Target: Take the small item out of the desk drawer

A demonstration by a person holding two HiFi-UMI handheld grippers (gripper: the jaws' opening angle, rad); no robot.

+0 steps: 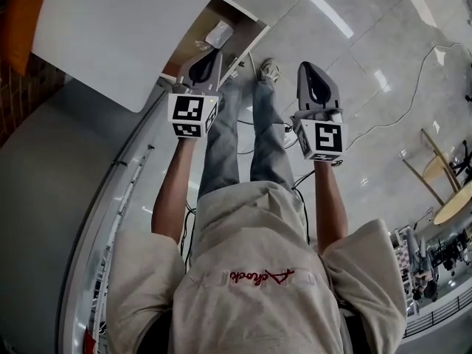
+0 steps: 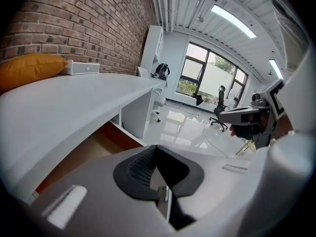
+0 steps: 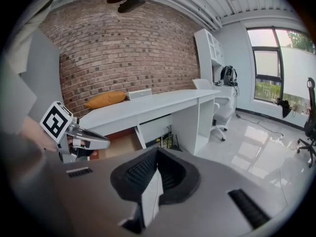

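Item 1, drawer (image 1: 243,13): drawn out from under the white counter (image 1: 125,28), standing open, brown inside. Item 2, small item (image 1: 219,34): pale, flat-looking, lying on the drawer's bottom towards the outer end, touching nothing else that can be made out; too small in the head view to give its long axis with confidence, and not seen in either gripper view. Item 3, left hand-held gripper (image 1: 209,59): jaws pressed together with nothing between them, tip over the open drawer and pointing along it; the small item lies just beyond the tip, slightly to the right of its line. Its own view shows the counter's edge and the drawer's brown lining past the closed pads, not the item. Item 4, right hand-held gripper (image 1: 313,76): jaws likewise pressed together and empty, held over bare floor beside the person's legs, well apart from the drawer. Item 5, on the counter by the brick wall: orange cushion (image 2: 29,68) and white box (image 2: 81,68), both far from the work. Assessment: the item is not yet taken; the left hand-held gripper is plainly the nearer and appears the one to use. It would need to spread its jaws, carry on forward and down, and straddle the item; the drawer's walls may cramp that approach.
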